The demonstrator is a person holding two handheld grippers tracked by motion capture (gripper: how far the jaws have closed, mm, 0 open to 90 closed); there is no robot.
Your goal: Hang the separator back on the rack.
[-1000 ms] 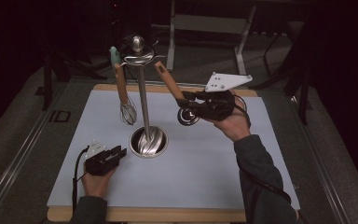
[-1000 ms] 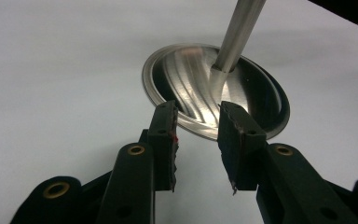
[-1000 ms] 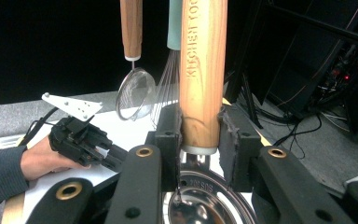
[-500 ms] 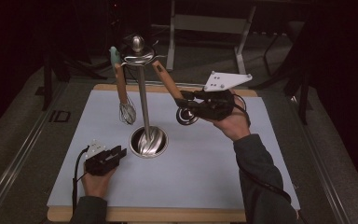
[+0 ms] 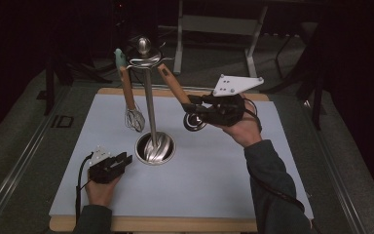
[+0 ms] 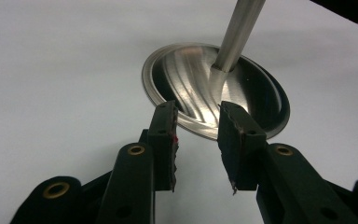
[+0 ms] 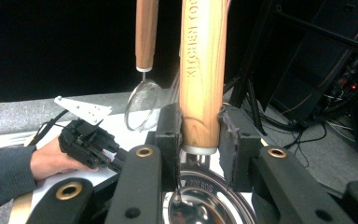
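Observation:
A steel utensil stand (image 5: pixel 149 102) rises from a round base (image 5: pixel 155 147) in the middle of the pale mat. A wooden-handled whisk (image 5: pixel 129 97) hangs from its top ring on the left. On the right, a wooden-handled utensil (image 5: pixel 173 87) with a round steel head (image 5: pixel 194 122) leans out from the ring. My right gripper (image 5: pixel 195 108) is shut on the low end of that handle (image 7: pixel 204 70), just above the steel head (image 7: pixel 209 200). My left gripper (image 5: pixel 124 160) rests open on the mat, its jaws (image 6: pixel 198 126) pointing at the base (image 6: pixel 214 88) with nothing between them.
The mat (image 5: pixel 209 185) covers a wooden table whose front edge (image 5: pixel 175 224) lies close to the person. Dark floor and a metal frame (image 5: pixel 214 24) lie beyond the far edge. The whisk (image 7: pixel 142 107) and the left gripper (image 7: pixel 91 142) appear behind the held handle.

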